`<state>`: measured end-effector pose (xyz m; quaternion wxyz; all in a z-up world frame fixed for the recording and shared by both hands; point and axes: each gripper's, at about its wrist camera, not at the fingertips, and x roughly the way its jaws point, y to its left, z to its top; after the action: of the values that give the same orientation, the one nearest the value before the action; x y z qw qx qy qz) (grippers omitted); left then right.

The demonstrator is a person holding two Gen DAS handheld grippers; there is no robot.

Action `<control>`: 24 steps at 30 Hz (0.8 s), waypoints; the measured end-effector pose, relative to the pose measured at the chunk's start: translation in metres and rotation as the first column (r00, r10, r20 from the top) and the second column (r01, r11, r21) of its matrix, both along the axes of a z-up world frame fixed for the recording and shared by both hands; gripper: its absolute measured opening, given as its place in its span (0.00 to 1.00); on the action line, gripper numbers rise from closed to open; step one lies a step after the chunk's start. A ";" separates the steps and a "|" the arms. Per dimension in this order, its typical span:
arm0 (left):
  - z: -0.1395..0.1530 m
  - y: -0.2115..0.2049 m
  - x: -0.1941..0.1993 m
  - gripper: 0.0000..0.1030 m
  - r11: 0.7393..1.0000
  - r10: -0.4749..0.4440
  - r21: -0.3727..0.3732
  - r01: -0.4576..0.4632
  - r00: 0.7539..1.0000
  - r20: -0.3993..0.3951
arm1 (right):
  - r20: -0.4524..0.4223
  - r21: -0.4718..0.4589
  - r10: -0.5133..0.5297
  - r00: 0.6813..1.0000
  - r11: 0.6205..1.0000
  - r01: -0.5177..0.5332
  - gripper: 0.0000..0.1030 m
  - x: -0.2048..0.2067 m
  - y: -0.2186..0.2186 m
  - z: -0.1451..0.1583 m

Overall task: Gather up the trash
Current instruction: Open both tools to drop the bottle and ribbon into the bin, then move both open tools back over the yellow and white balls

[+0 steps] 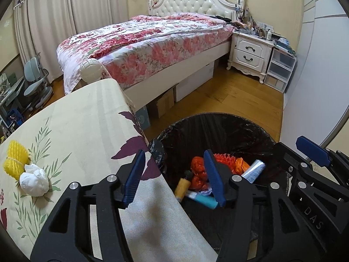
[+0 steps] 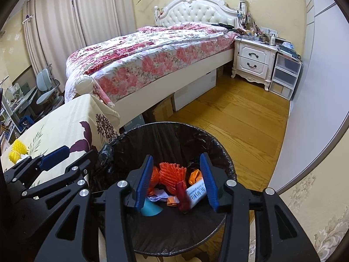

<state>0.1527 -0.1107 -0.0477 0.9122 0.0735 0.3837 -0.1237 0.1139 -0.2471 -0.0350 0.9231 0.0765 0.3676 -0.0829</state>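
A bin with a black liner stands on the floor beside the table. In it lie an orange foam net, orange wrappers, a teal piece and a white packet. My left gripper is open over the bin's left rim; a blurred yellow roll shows below its jaws, free of the pads. My right gripper is open above the bin's middle, with a blurred red scrap loose between its fingers. On the table sit a yellow foam net and a white crumpled tissue.
The table wears a cream floral cloth and its edge touches the bin. Behind are a bed with boxes under it, a white nightstand, plastic drawers and wooden floor. A white wall panel runs along the right.
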 end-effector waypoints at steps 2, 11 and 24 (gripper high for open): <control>0.002 0.002 -0.002 0.66 1.000 0.008 0.005 -0.008 1.000 0.012 | 0.005 -0.004 -0.009 1.000 1.000 0.009 0.52 -0.001 0.000 0.002; 0.015 0.022 -0.013 0.76 0.998 0.056 0.014 -0.057 0.997 0.049 | 0.013 -0.012 -0.019 1.000 1.000 0.019 0.68 -0.007 0.006 0.004; 0.014 0.117 -0.045 0.79 0.975 0.222 0.010 -0.223 0.975 0.024 | -0.010 -0.001 0.108 0.994 0.994 -0.108 0.72 -0.009 0.071 -0.001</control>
<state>0.1076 0.0060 -0.0336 0.9241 0.0372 0.3800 -0.0175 0.1050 -0.1764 -0.0359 0.9244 0.0555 0.3759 -0.0334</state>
